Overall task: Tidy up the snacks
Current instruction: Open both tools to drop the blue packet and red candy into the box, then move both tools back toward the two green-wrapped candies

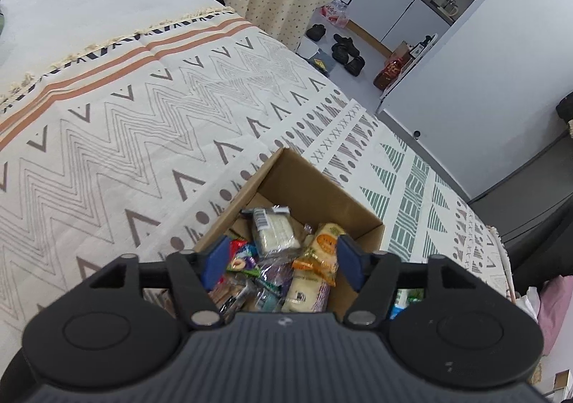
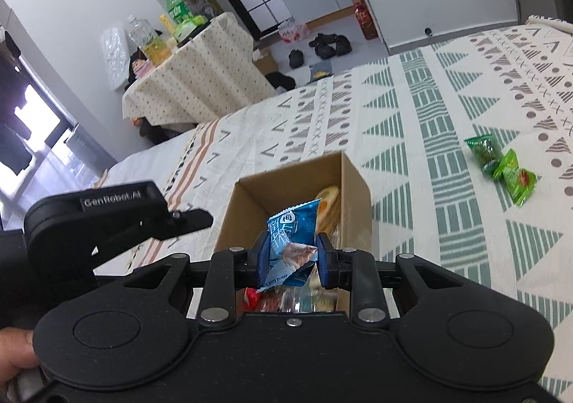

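Note:
A brown cardboard box (image 1: 315, 184) sits on the patterned bedspread and holds several snack packets (image 1: 274, 233). My left gripper (image 1: 283, 259) is open and empty, its blue pads just above the box's near side. The box also shows in the right wrist view (image 2: 352, 181). My right gripper (image 2: 290, 259) is shut on a blue snack packet (image 2: 292, 238) and holds it over the box's near edge. Two green snack packets (image 2: 501, 166) lie on the bedspread to the right of the box. The left gripper's black body (image 2: 107, 224) shows at the left.
The bedspread (image 1: 143, 116) covers a wide bed. Beyond it stands a table (image 2: 193, 80) with a dotted cloth and bottles. Black shoes (image 1: 345, 52) and bags lie on the floor near white cabinets.

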A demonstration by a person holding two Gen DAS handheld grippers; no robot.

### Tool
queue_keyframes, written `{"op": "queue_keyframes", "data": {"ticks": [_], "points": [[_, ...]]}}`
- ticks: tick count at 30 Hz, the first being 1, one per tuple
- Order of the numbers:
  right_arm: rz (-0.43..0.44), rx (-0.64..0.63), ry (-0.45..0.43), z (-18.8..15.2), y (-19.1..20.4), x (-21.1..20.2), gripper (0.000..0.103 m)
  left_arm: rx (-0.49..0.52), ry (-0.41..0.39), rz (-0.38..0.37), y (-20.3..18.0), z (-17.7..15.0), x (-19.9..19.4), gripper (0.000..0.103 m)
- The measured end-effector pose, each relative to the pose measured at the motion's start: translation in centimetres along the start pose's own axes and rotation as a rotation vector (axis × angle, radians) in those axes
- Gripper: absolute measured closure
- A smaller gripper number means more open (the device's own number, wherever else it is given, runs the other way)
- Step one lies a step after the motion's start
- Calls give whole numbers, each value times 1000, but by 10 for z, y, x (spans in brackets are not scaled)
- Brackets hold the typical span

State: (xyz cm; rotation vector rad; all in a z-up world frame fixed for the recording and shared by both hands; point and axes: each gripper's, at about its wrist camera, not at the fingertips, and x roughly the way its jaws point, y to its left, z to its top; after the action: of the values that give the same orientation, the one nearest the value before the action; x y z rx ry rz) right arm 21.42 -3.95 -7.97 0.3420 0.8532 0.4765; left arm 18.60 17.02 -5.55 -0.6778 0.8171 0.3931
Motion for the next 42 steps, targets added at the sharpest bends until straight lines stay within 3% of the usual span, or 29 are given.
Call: {"op": "queue_keyframes", "data": {"ticks": [3,6,8,18,29,42], "points": [[17,1,26,-1,1,-4,73,0,-3,20,-1,-4,-7,31],[24,14,13,0,-2,-14,68,-3,-7,34,-3,-8,-14,20],[23,25,-5,2,-6,-22,65,-6,-7,34,-6,-11,-18,19],[-19,79,-88,6,-47,-62,49,122,19,0,-45,-41,-27,18],[-62,114,-154,3,-97,-99,24,227,26,-40,-86,-67,-32,18],[-91,133,-193,-8,-152,-115,14,313,52,-88,-128,-98,-17,18]]}}
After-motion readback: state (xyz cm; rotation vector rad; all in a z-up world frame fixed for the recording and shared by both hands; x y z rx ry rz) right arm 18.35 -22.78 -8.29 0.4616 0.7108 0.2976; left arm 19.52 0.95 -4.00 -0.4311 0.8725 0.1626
